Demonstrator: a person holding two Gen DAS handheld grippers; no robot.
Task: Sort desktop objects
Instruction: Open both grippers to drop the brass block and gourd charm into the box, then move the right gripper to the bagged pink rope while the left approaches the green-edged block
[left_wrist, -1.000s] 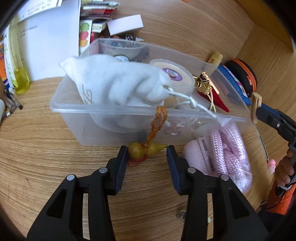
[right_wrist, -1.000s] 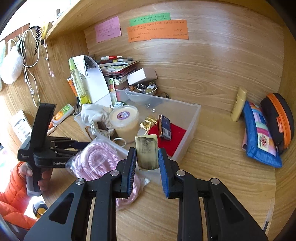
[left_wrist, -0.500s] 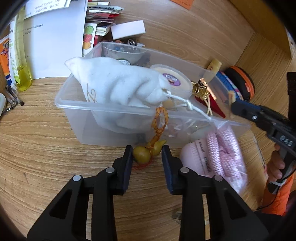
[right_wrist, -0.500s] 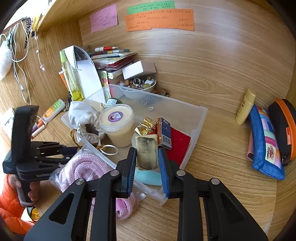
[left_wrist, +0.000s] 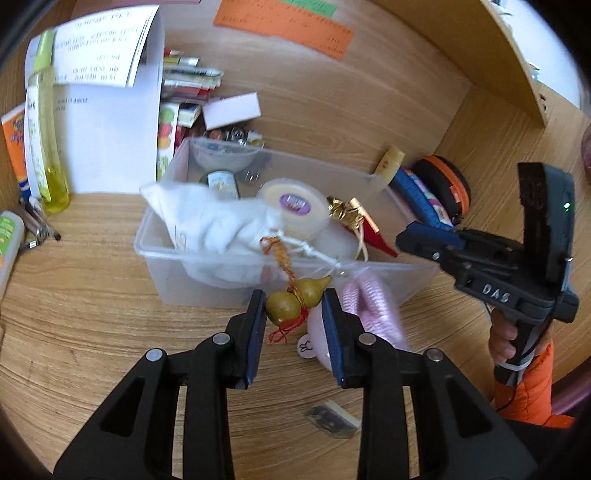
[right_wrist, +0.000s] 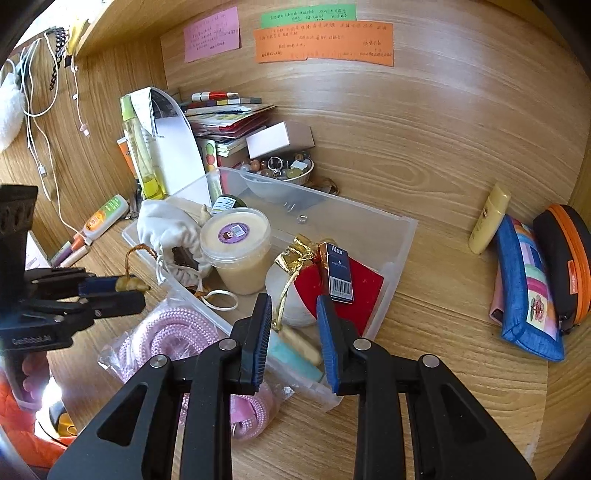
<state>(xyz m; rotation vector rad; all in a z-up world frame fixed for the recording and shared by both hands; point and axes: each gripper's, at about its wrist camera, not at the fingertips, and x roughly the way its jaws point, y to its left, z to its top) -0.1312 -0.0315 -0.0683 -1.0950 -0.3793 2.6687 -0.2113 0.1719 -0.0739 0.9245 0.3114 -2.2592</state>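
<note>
Gripping a small yellow-brown gourd charm (left_wrist: 295, 301) between its blue pads, the left gripper (left_wrist: 293, 314) holds it just in front of the clear plastic box (left_wrist: 155, 236), above the counter (left_wrist: 92, 332). The charm's woven orange cord (left_wrist: 282, 254) runs up over the near wall of the box, and a red tassel (left_wrist: 286, 326) hangs below the gourd. Just right of the gourd, against that same wall, lies a bag of pink rope (left_wrist: 369, 306).

The right gripper (right_wrist: 293, 325) hovers over the near right corner of the box with its jaws narrowly apart and nothing between the pads; they have just been opening a little. Below them, inside the box, lie a pale block (right_wrist: 301, 345) and a light blue piece (right_wrist: 291, 360). Farther in stand a blue packet (right_wrist: 338, 273) on a red card (right_wrist: 354, 295), a gold pouch (right_wrist: 297, 253), a lidded tub of cream (right_wrist: 238, 249) and a white drawstring bag (right_wrist: 170, 229).

Well right of the box, a colourful pencil case (right_wrist: 528, 291) and a black case with orange trim (right_wrist: 565, 262) lie on the counter.
</note>
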